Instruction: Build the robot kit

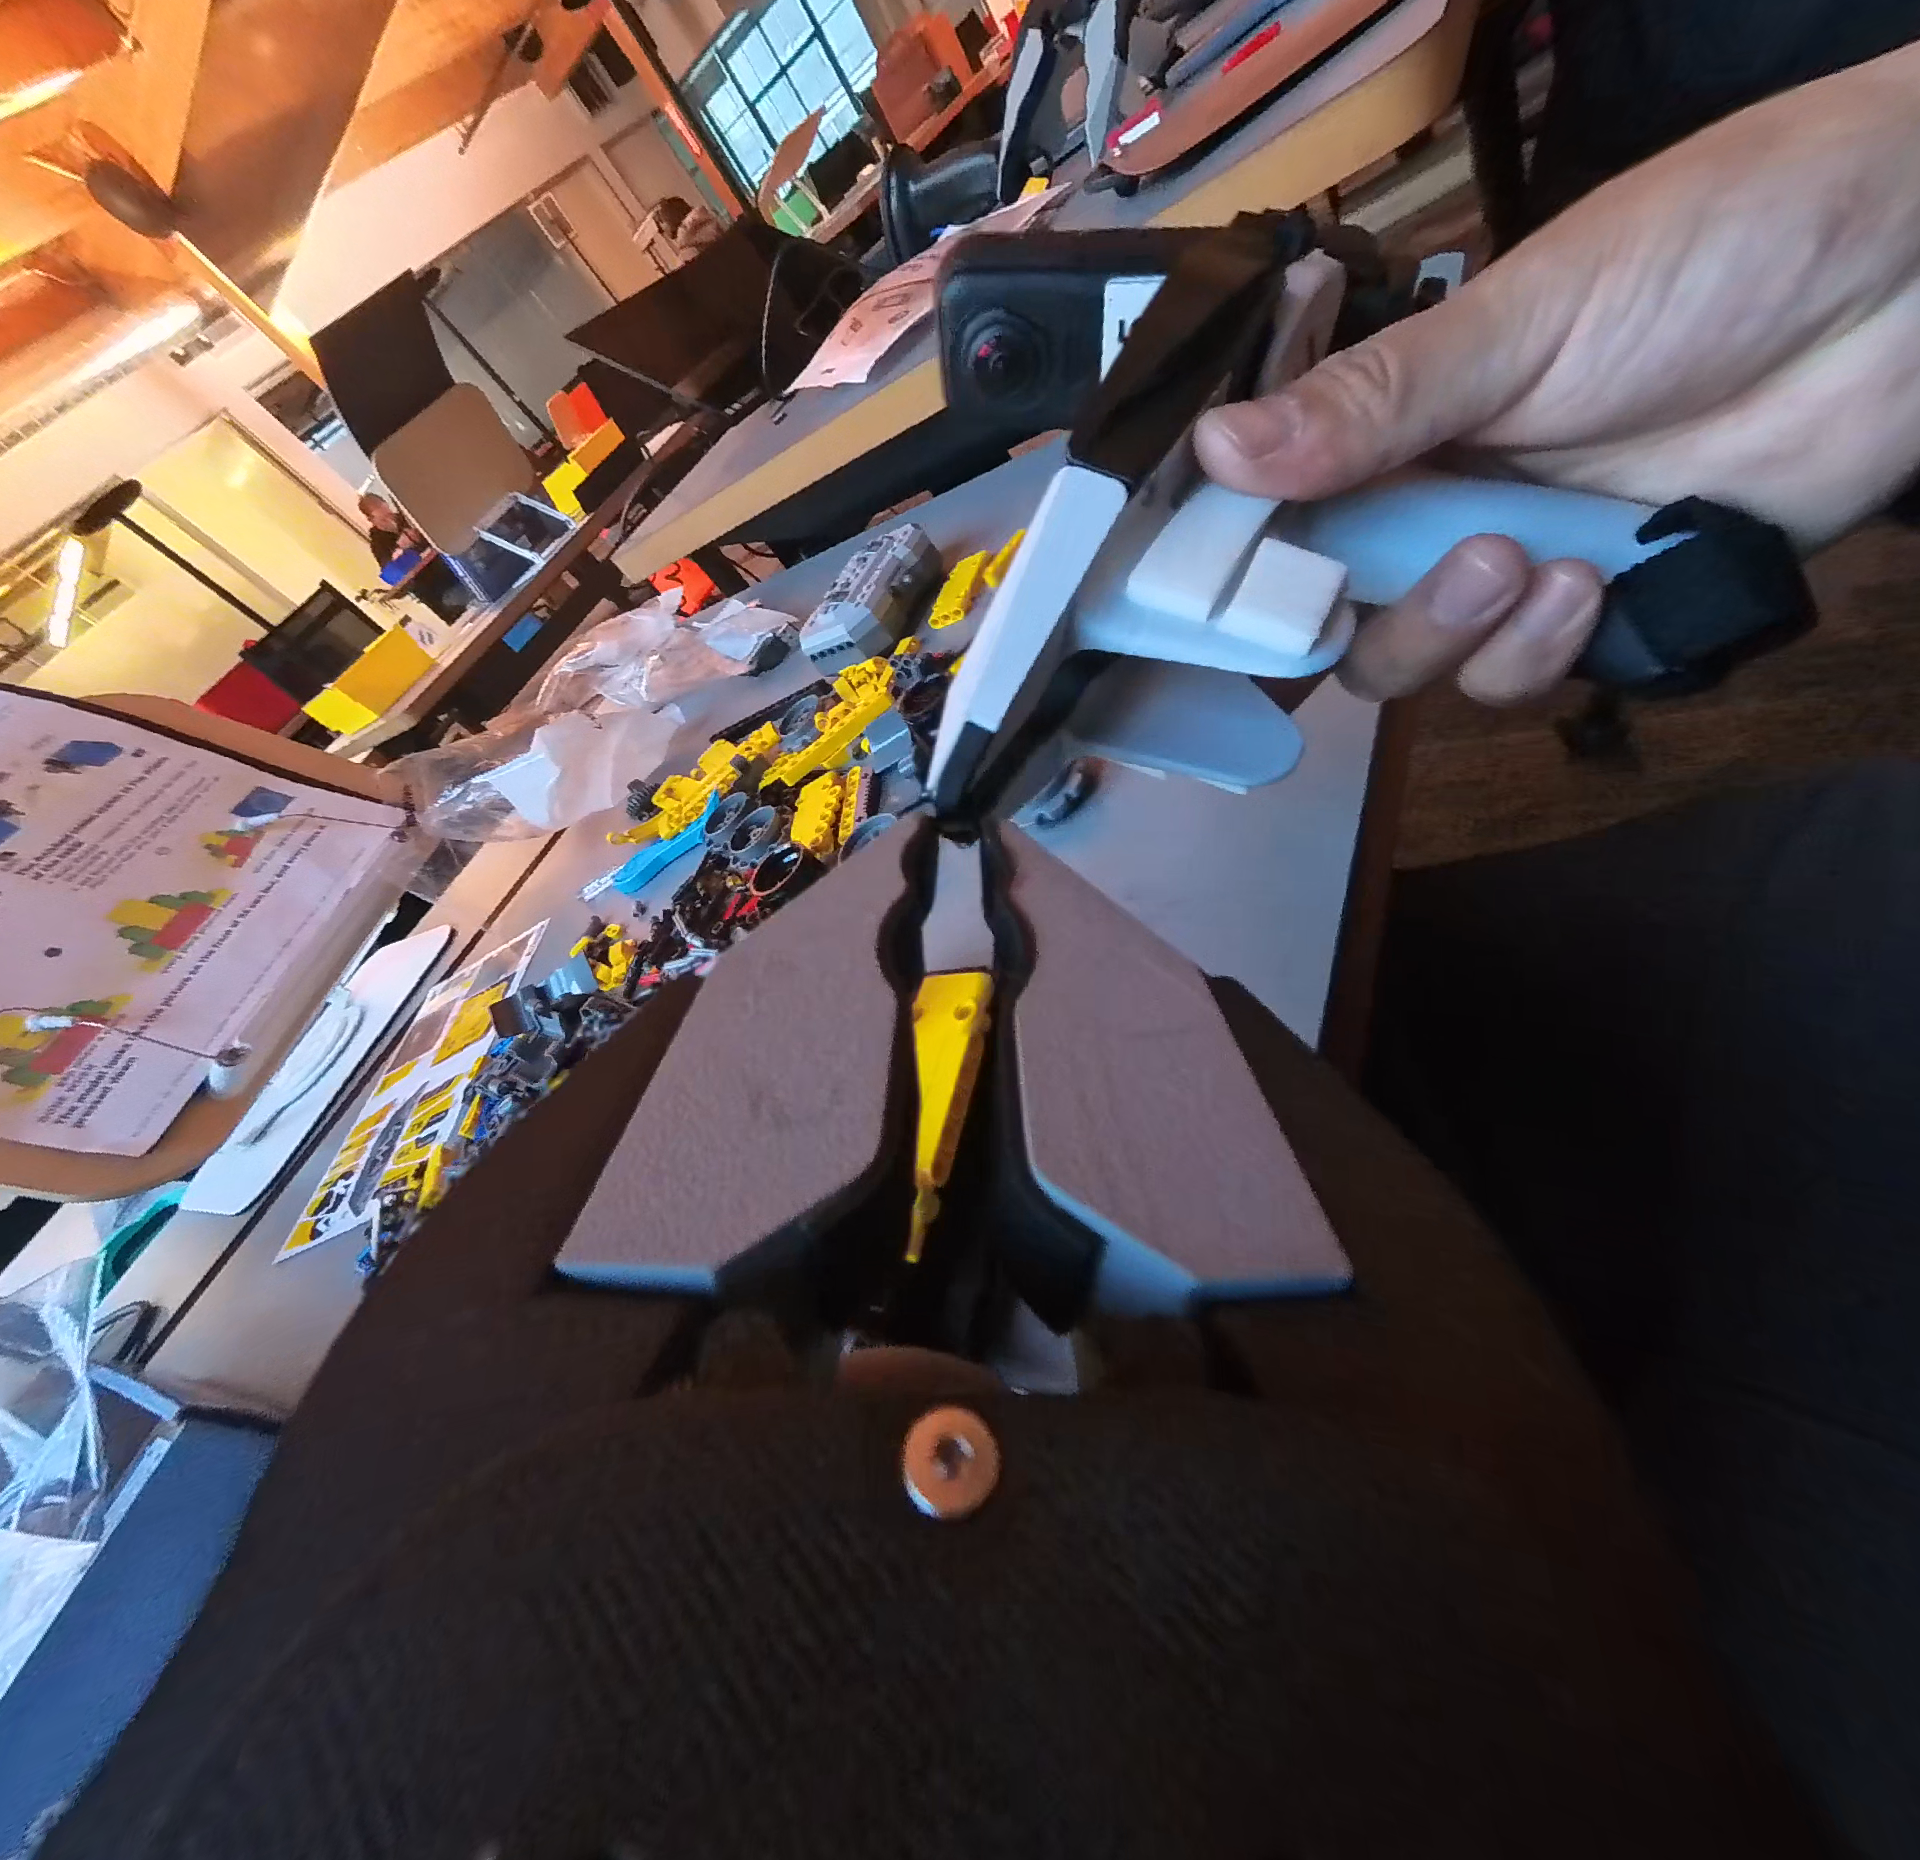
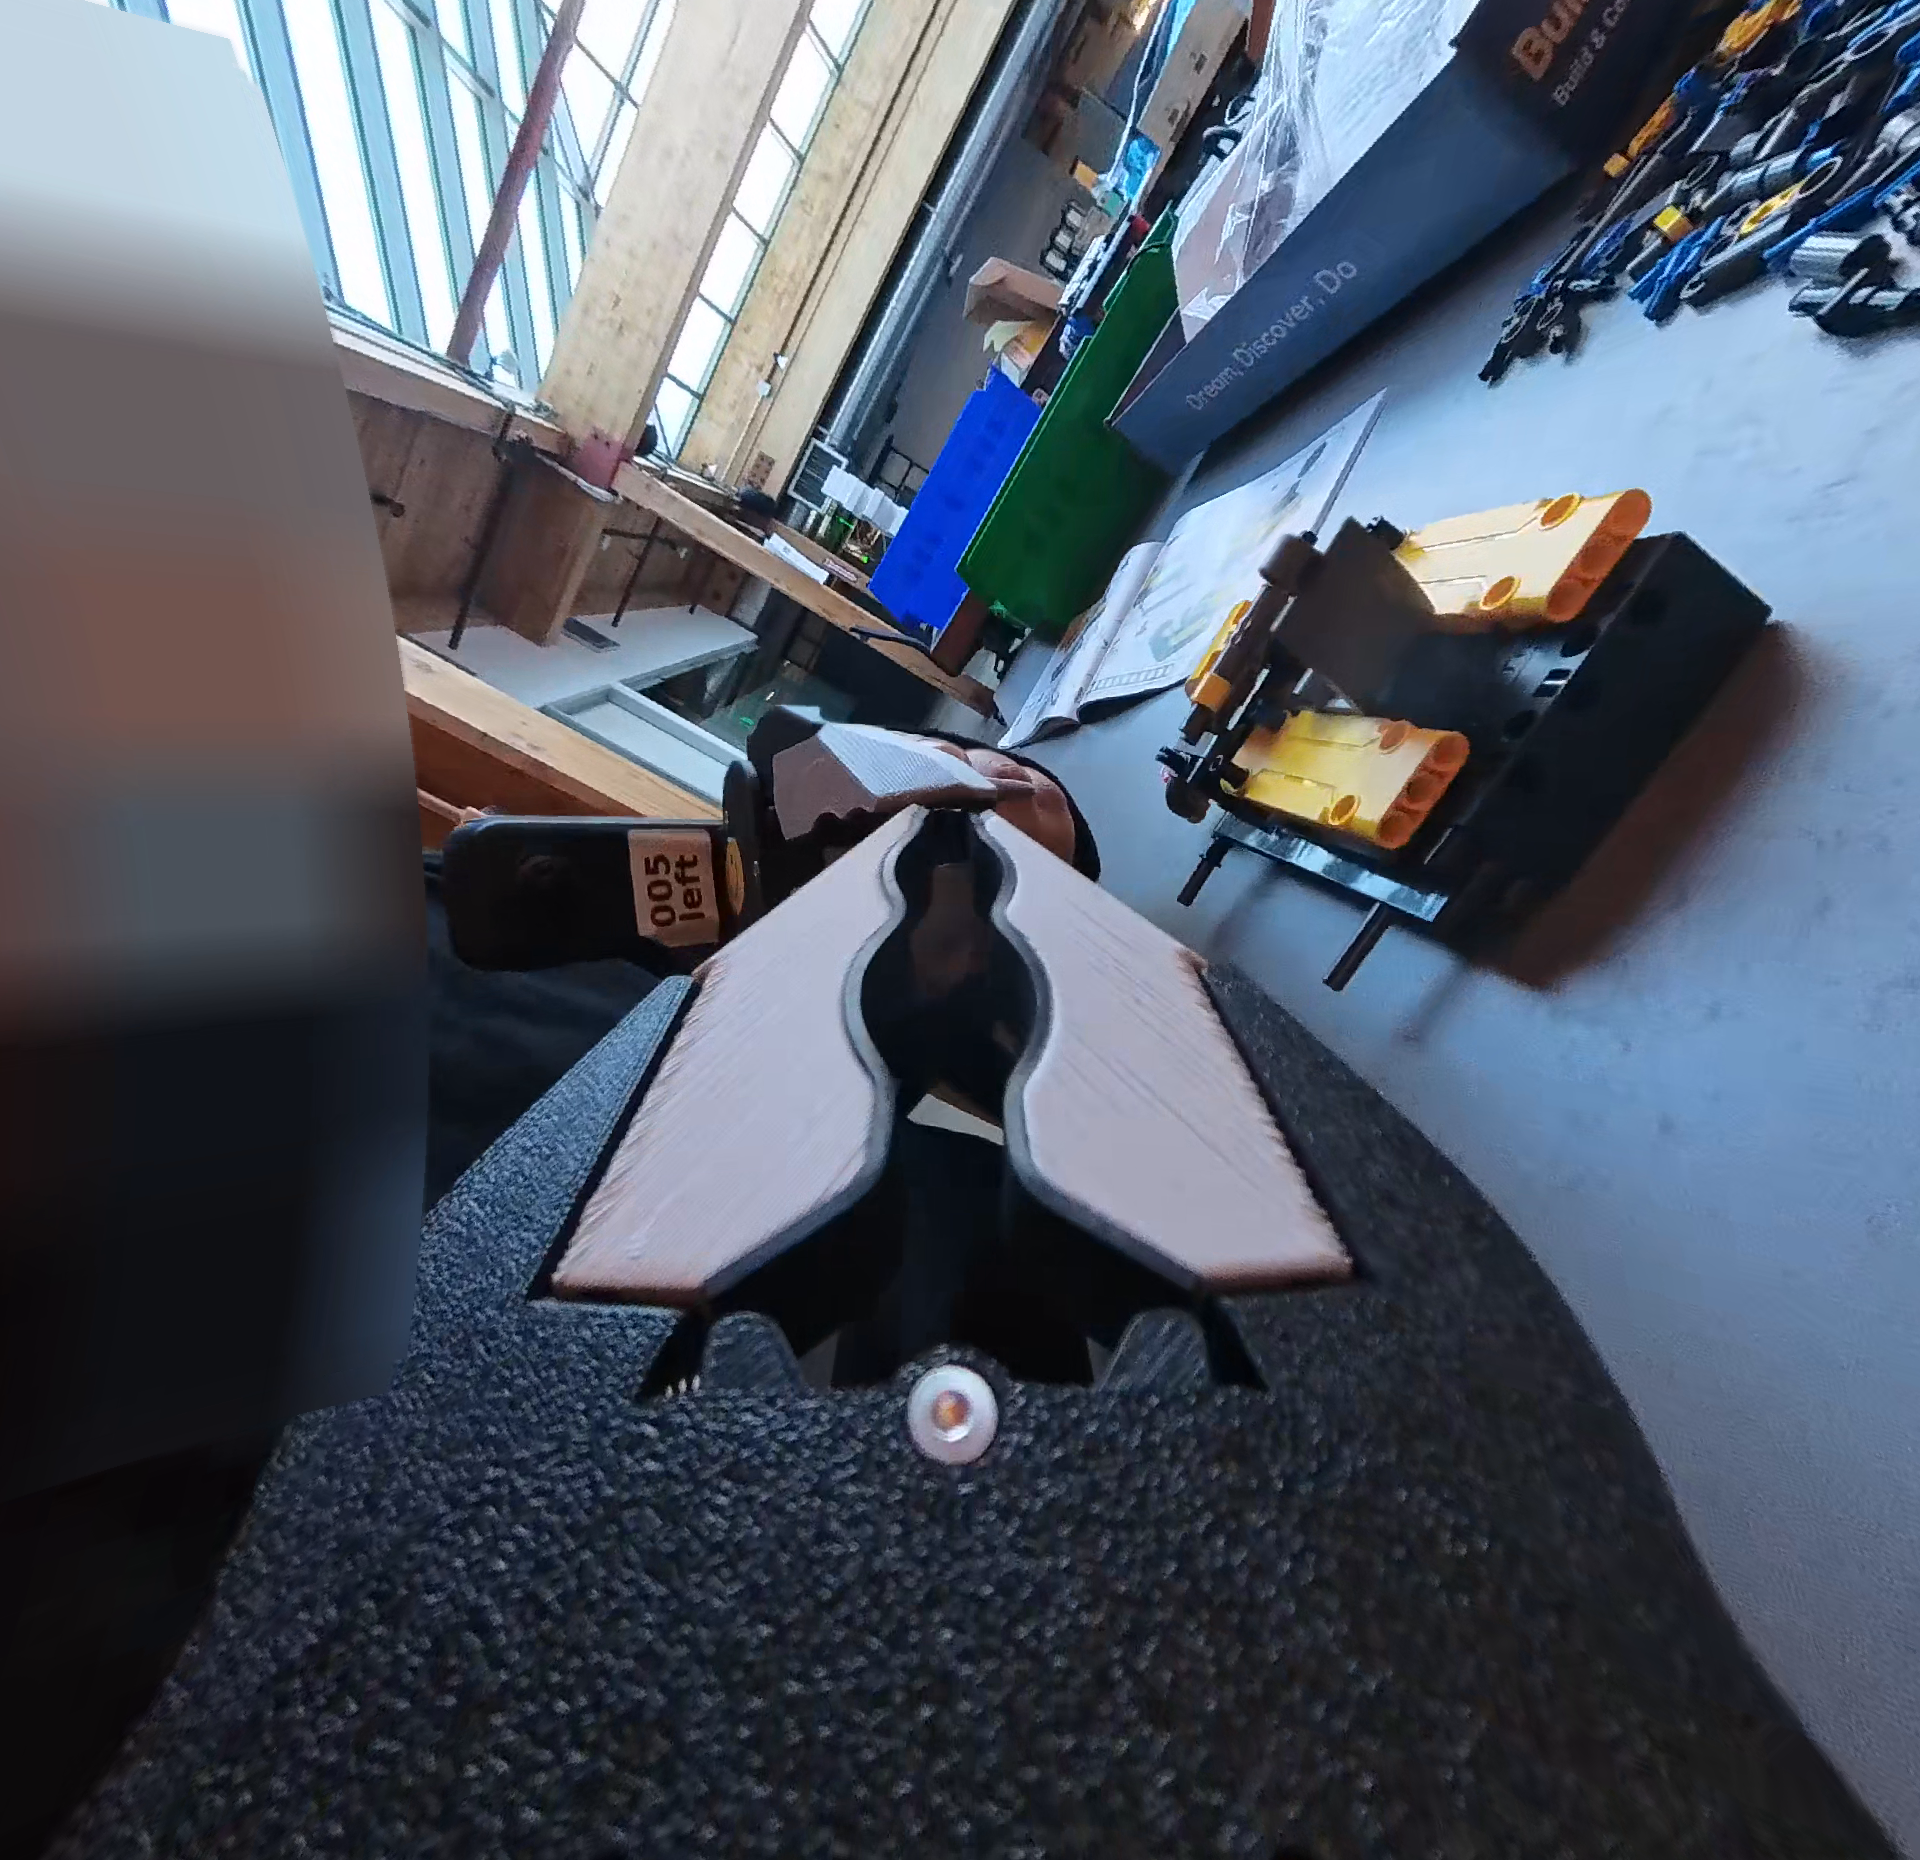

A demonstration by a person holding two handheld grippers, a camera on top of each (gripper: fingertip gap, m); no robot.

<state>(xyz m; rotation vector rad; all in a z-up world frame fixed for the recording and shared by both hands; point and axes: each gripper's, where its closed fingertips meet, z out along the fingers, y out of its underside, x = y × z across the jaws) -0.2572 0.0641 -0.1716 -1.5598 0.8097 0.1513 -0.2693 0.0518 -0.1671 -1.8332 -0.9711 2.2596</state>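
Observation:
My left gripper is shut on a yellow building piece that sits lengthwise between its fingers. My right gripper, held by a hand, comes in from the upper right, and its tips meet the left gripper's tips. A small dark bit shows at that meeting point, and I cannot tell what it is. In the right wrist view my right gripper has its tips closed together, with the left gripper right beyond them. Both are held above the table edge.
A pile of yellow, black and grey building pieces lies on the grey table, with plastic bags and a printed sheet. A black and yellow assembly, a booklet and a dark box lie to the right. Both grippers' tips are close together, under 4 cm apart.

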